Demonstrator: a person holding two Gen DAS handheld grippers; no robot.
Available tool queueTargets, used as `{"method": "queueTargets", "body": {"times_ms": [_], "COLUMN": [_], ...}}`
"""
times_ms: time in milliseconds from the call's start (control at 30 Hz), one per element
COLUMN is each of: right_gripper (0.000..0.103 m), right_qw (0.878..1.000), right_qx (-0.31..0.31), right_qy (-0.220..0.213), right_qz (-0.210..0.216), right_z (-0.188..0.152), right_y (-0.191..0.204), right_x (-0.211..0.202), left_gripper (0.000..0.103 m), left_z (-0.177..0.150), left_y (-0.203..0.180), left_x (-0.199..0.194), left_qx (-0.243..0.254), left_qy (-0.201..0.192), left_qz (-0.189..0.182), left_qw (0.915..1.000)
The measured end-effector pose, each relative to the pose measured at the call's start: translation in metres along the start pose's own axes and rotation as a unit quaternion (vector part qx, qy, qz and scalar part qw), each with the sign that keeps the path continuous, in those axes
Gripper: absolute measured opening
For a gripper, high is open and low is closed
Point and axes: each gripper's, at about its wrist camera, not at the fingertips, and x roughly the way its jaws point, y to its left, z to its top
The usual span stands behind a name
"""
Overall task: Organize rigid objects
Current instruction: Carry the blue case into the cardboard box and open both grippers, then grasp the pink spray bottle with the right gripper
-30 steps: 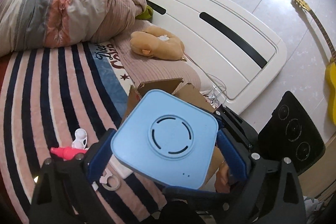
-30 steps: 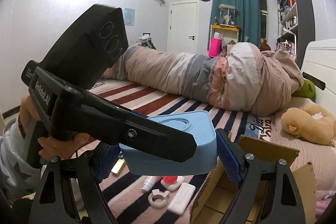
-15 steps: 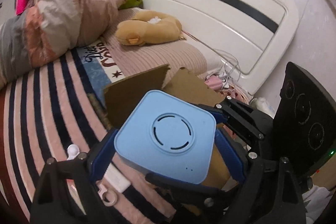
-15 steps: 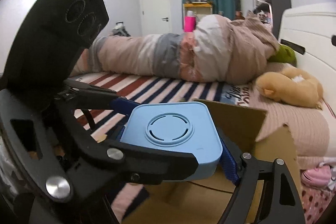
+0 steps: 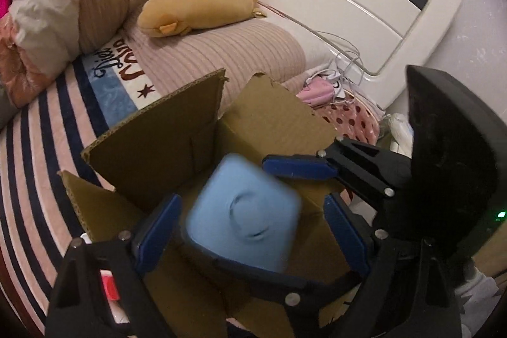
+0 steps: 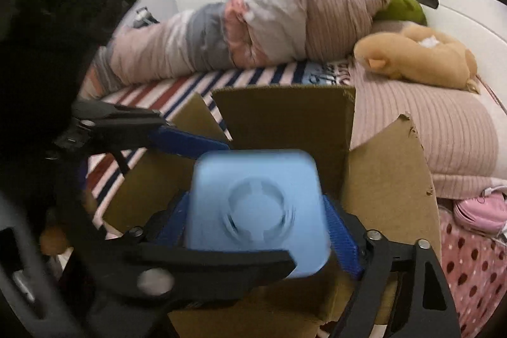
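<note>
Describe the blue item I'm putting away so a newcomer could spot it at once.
Find the striped bed, then the open cardboard box on it near the headboard. The light blue block with rounded corners is in the box's opening; it is the only blue thing there and has a ring pattern on its face.

Left gripper point(image 5: 250, 230): black frame, blue pads point(image 5: 157, 232), silver screws. Right gripper point(image 6: 256, 230): identical black frame, blue pads point(image 6: 343, 243), silver screws.

left gripper point(image 5: 250, 230) spread, right gripper point(image 6: 256, 230) opening
</note>
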Motion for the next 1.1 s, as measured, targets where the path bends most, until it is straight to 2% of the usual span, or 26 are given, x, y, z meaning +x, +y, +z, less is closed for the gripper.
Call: {"method": "queueTargets", "body": {"times_ms": [133, 300, 433, 567, 700, 833, 933, 1000, 1100], "right_gripper": [0.093, 0.096, 0.098, 0.098, 0.098, 0.095, 0.086, 0.078, 0.071], "right_qw": [1.0, 0.999, 0.995, 0.991, 0.988, 0.986, 0.985, 0.982, 0.979], "right_qx": [-0.013, -0.038, -0.081, -0.113, -0.137, -0.158, -0.158, -0.157, -0.157], "right_qy": [0.004, -0.008, -0.045, -0.066, -0.041, 0.016, 0.062, 0.1, 0.131], "right_qz": [-0.011, -0.017, -0.021, 0.013, 0.052, 0.058, 0.042, 0.015, -0.025], "right_z": [0.0, 0.004, 0.013, 0.028, 0.038, 0.038, 0.031, 0.023, 0.013], "right_y": [0.005, 0.022, 0.055, 0.1, 0.145, 0.184, 0.199, 0.202, 0.201], "right_x": [-0.003, -0.012, -0.025, -0.024, 0.0, 0.044, 0.084, 0.117, 0.151], "left_gripper": [0.09, 0.09, 0.09, 0.09, 0.09, 0.09, 0.09, 0.09, 0.09], "left_z": [-0.005, -0.019, -0.043, -0.08, -0.12, -0.162, -0.186, -0.2, -0.218], "left_y": [0.008, 0.027, 0.048, 0.085, 0.124, 0.167, 0.189, 0.203, 0.22], "left_x": [-0.008, -0.048, -0.092, -0.137, -0.165, -0.175, -0.167, -0.157, -0.142], "left_qx": [-0.007, -0.026, -0.04, -0.07, -0.106, -0.145, -0.163, -0.171, -0.182], "left_qy": [-0.005, -0.043, -0.076, -0.104, -0.12, -0.129, -0.124, -0.12, -0.118], "left_qz": [0.011, 0.018, 0.058, 0.092, 0.122, 0.141, 0.155, 0.161, 0.15], "left_qw": [0.9999, 0.9986, 0.9946, 0.9879, 0.9795, 0.9709, 0.9664, 0.9647, 0.9646]}}
